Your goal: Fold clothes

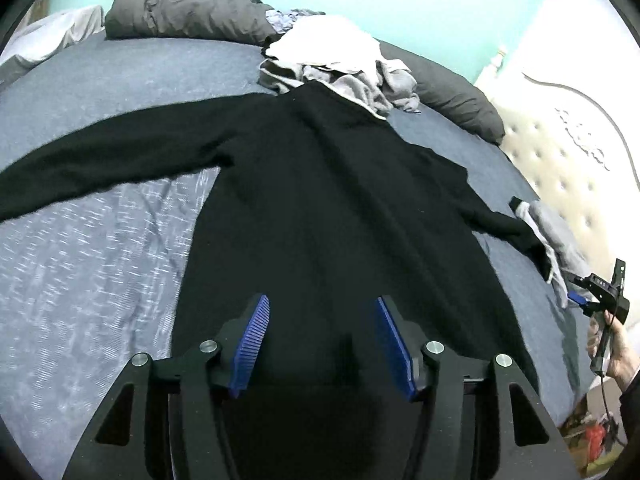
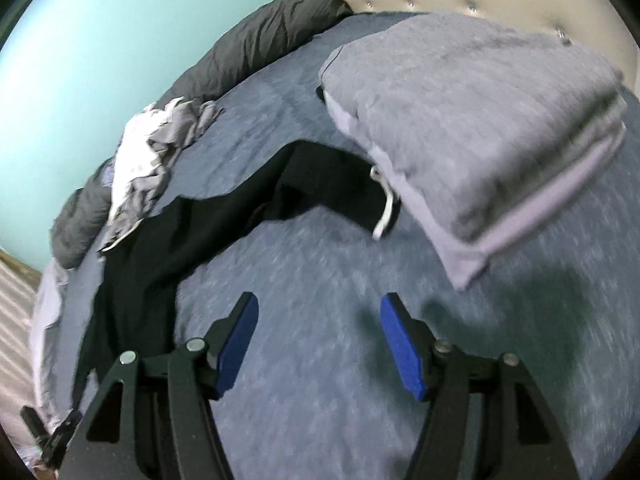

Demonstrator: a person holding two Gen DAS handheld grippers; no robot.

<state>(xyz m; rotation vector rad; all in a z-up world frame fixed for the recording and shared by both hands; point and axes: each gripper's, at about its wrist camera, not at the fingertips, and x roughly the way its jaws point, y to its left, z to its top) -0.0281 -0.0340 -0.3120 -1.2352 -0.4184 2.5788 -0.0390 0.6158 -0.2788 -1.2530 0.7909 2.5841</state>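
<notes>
Presently the black sweater (image 1: 320,208) lies spread flat on the blue bedspread (image 1: 100,248), sleeves out to either side. Above its hem hovers the left gripper (image 1: 320,340), jaws apart and empty; the right gripper (image 2: 318,344), likewise spread and empty, hangs beside the sweater's sleeve, near the folded grey garment (image 2: 480,120). Folding should go best with each sleeve pinched at the cuff and laid across the body. One cuff is cut off at the frame edge; motion blur obscures fabric detail.

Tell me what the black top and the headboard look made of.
Black top: soft matte fabric, probably knit; it absorbs light and lies limp on the bed, though the weave is too dark to confirm. Headboard: cream padding, button-tufted, with slight sheen, possibly faux leather.
</notes>
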